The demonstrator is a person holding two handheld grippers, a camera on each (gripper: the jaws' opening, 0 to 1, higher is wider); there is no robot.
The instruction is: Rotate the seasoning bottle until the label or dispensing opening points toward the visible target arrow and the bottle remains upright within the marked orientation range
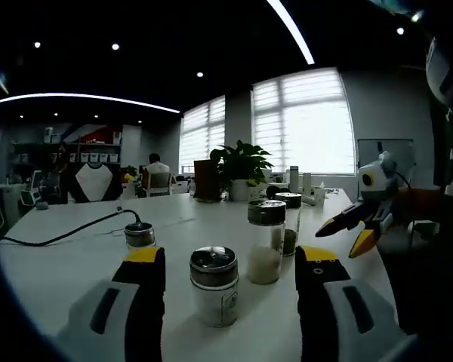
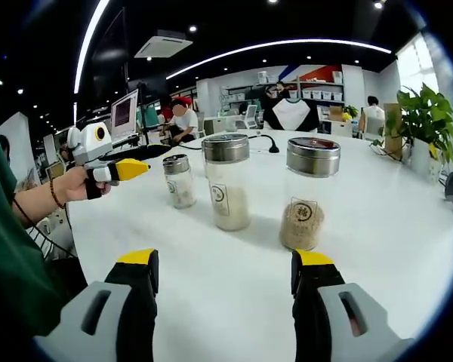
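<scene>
Yellow-tipped fingers of the left gripper rise nearest in the left gripper view, spread wide and pinching nothing, with a short bottle standing upright on the tabletop between them. Its steel lid is on, the clear glass is pale with fill, and a small label faces roughly toward the camera (its print is too small to read).

Counting bottles in that view gives four: the near one, a taller one just beyond with white grains low inside, a dark-lidded one partly hidden behind that, and a small one off to the left by a black cable. One plant stands at the far end.

From the right gripper view, the right gripper also has its fingers spread and empty. Three bottles stand ahead, well apart from it: a small one, a tall one with a label facing the camera, and a wide one holding tan grains. The left gripper comes in from the left, held by a hand; whether those fingers are parted is hard to make out there. No arrow mark can be made out on the tabletop.
</scene>
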